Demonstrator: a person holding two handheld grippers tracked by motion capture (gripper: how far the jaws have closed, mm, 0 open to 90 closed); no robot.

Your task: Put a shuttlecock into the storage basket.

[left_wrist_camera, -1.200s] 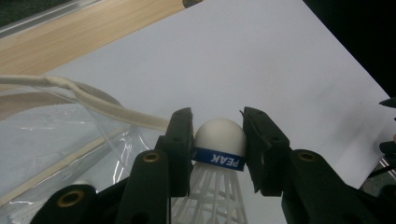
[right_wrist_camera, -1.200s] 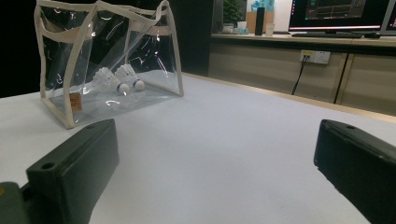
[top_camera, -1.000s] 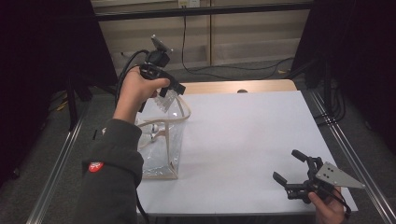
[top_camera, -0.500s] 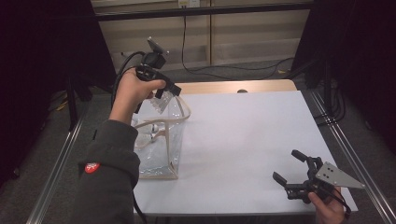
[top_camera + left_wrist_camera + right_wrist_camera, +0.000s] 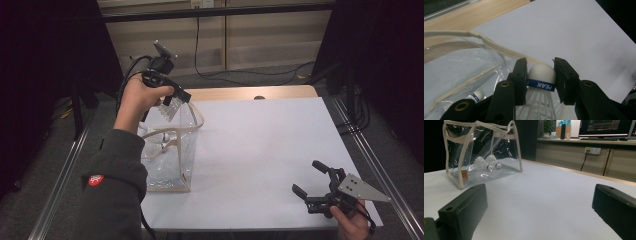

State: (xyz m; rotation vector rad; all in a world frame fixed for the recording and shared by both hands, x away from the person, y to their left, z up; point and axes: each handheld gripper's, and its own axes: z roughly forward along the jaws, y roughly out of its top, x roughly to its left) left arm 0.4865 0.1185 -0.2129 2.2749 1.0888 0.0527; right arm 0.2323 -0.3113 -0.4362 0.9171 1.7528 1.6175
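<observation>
White plastic and a blue band mark the shuttlecock (image 5: 541, 86) pinched at its cork between the jaws of the left gripper (image 5: 172, 98), which has lifted slightly and drawn toward the far rim of the clear bag (image 5: 186, 150) over the last second. That suggests a piece being carried out of the bag, or about to be dropped in; I cannot tell which. 2 more shuttlecocks (image 5: 486, 163) lie inside. The right gripper (image 5: 320, 186) rests near the table's (image 5: 260, 140) front corner, jaws wide and empty.
</observation>
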